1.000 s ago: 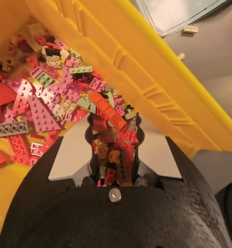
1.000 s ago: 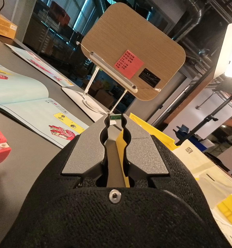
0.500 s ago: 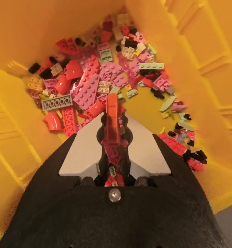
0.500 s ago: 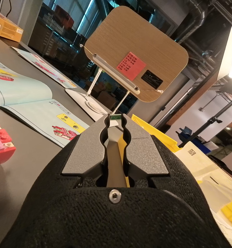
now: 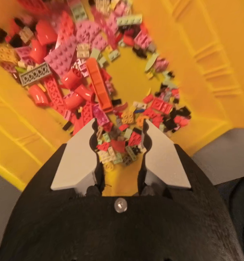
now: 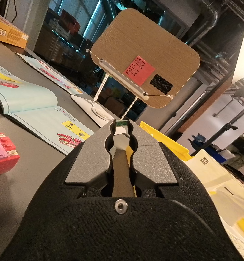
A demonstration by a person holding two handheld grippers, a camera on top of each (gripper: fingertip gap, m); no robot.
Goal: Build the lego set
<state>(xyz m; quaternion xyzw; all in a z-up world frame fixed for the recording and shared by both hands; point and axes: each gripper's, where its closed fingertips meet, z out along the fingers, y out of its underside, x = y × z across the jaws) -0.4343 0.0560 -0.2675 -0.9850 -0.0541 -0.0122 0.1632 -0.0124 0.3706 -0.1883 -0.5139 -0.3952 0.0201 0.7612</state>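
Observation:
In the left wrist view my left gripper (image 5: 119, 121) is open and empty, hovering over a pile of toy bricks in a yellow bin (image 5: 189, 56). A long orange brick tool (image 5: 98, 86) lies on the pile ahead of the fingertips, free of the pads. Pink, red, black and pale green bricks lie around it. In the right wrist view my right gripper (image 6: 121, 121) is shut on a small green tile (image 6: 121, 122), pinched between the fingertips above a grey table (image 6: 33, 162).
An open instruction booklet (image 6: 33, 113), a second booklet (image 6: 52, 73) and an orange box (image 6: 9, 35) lie on the table. A wooden book stand (image 6: 146, 59) stands ahead. A pink and red brick model (image 6: 1, 152) sits at the left. Yellow bin edge (image 6: 165, 139) and paper bags (image 6: 217, 183) at right. One gripper's finger ends stand about 55 cm off the other's.
My left gripper closed on the orange brick tool half a second ago, then opened; the tool now lies on the pile. The right gripper kept its hold on the green tile and shifted slightly.

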